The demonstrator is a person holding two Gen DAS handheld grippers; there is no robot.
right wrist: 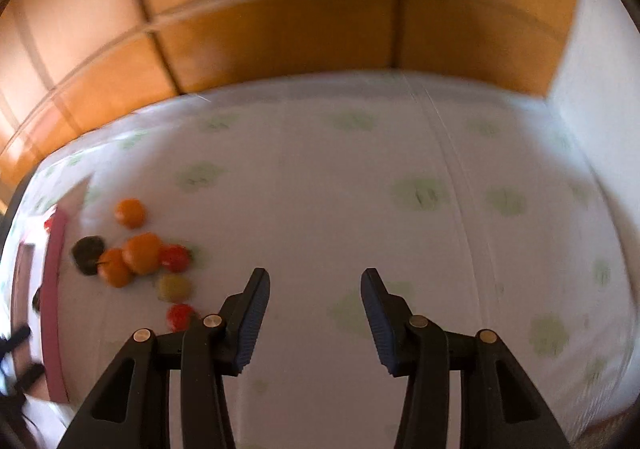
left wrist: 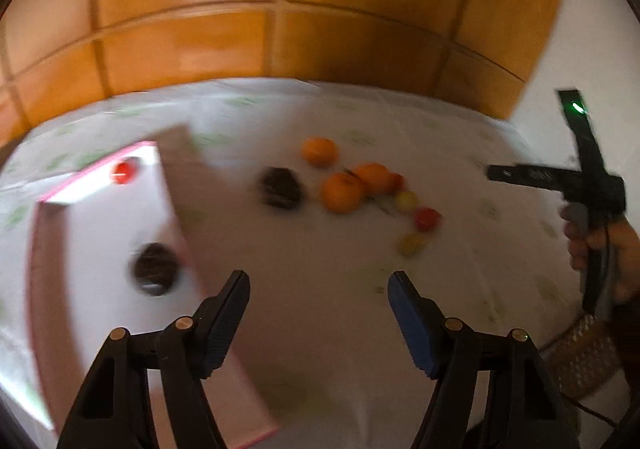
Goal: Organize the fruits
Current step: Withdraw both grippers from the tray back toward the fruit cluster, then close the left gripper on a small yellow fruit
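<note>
A shallow cardboard box (left wrist: 188,205) at the left holds a red fruit (left wrist: 122,172) and a dark round fruit (left wrist: 155,268). Loose on the cloth lie three oranges (left wrist: 342,193), another dark fruit (left wrist: 280,187), a red fruit (left wrist: 426,218) and yellow-green fruits (left wrist: 410,244). My left gripper (left wrist: 318,275) hangs open over bare cloth, beside the box's near wall and short of the pile. My right gripper (right wrist: 315,272) is open and holds nothing. In its view the oranges (right wrist: 142,252) and a red fruit (right wrist: 179,316) lie to its left.
The table wears a white cloth (right wrist: 420,193) with pale green prints. A wooden panelled wall (left wrist: 280,41) rises behind it and a white wall (left wrist: 592,61) stands at the right. A person's hand (left wrist: 600,245) grips the right tool at the right edge.
</note>
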